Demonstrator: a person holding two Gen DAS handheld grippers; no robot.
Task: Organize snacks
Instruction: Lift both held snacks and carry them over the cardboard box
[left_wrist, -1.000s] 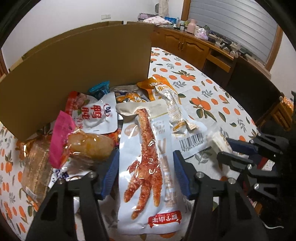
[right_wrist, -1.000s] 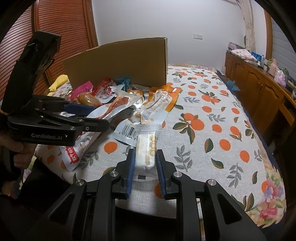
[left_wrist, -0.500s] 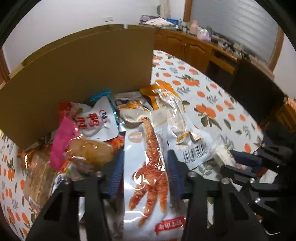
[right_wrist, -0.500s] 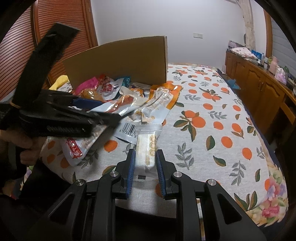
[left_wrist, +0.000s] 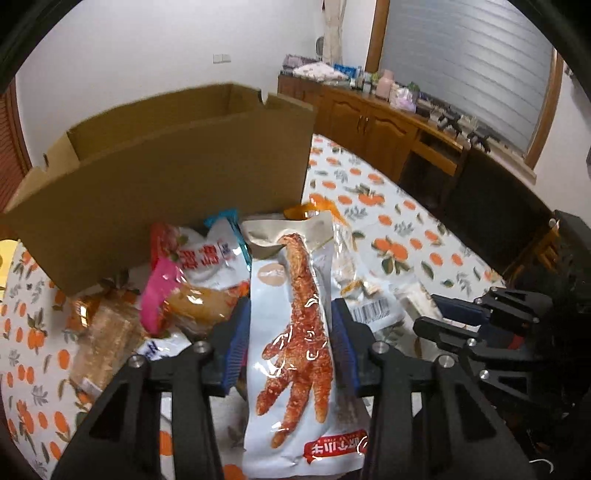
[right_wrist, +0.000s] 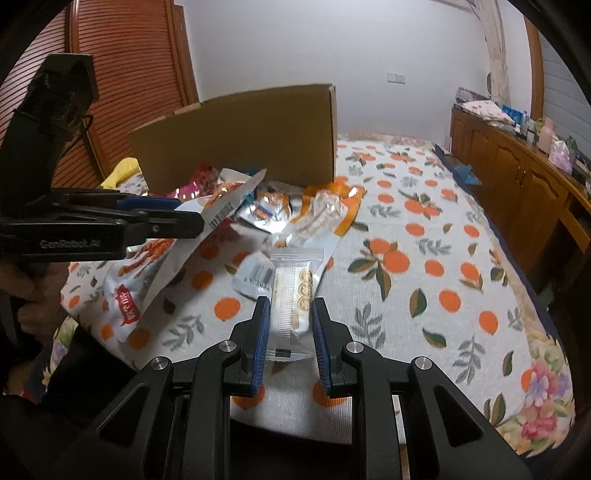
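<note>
At the bottom centre of the left wrist view, the left gripper (left_wrist: 290, 349) pinches the chicken-foot packet (left_wrist: 291, 332) between its blue pads, the packet's red label end hanging low in the frame and its top reaching up toward the box. Compared with a second ago, the fingers have closed in from a wide spread to press the packet's sides, and the packet is lifted: in the right wrist view it hangs tilted from the gripper at the left of the frame, clear of the cloth.

At the bottom centre of the right wrist view, the right gripper (right_wrist: 290, 330) sits around the small white wafer packet (right_wrist: 291, 299), its pads at the packet's edges; whether they press it cannot be told. This packet lies on the orange-print tablecloth (right_wrist: 424, 266) where it lay before.

Further up in the left wrist view, a heap of snacks lies on the cloth: a pink-ended bun packet (left_wrist: 184, 299), a white packet with red characters (left_wrist: 207, 258), and a clear barcode packet (left_wrist: 365, 291) to the right.

Behind the heap, across the upper left of the frame, stands the open cardboard box (left_wrist: 166, 155). More of its inside shows than earlier; what it holds is hidden by its near wall.
</note>
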